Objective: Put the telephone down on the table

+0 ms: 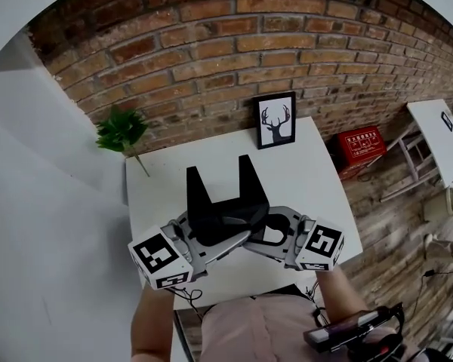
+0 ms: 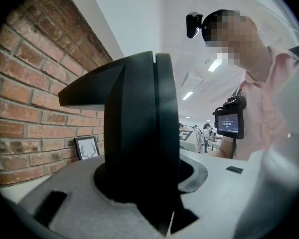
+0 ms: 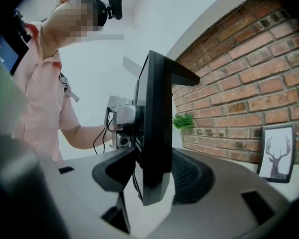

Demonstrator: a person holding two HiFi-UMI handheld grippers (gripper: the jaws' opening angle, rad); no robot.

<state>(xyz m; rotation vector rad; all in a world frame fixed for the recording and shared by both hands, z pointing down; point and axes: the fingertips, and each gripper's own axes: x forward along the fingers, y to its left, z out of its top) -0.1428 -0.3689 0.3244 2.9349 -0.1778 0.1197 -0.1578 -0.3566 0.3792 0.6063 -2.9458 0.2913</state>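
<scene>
The telephone (image 1: 220, 202) is a black piece with two prongs that stick up, and I hold it over the near half of the white table (image 1: 306, 173). My left gripper (image 1: 214, 241) comes in from the left and is shut on its lower body. From the right, my right gripper (image 1: 261, 237) is shut on it too. In the left gripper view the telephone (image 2: 139, 133) fills the space between the jaws of the left gripper (image 2: 144, 198). In the right gripper view the telephone (image 3: 157, 123) shows edge-on as a thin black slab between the dark pads of the right gripper (image 3: 152, 183). Whether its underside touches the table is hidden.
A framed deer picture (image 1: 275, 121) leans on the brick wall at the table's far edge. A small green plant (image 1: 122, 130) stands at the far left corner. A red box (image 1: 361, 145) and a white chair (image 1: 419, 157) are on the floor to the right.
</scene>
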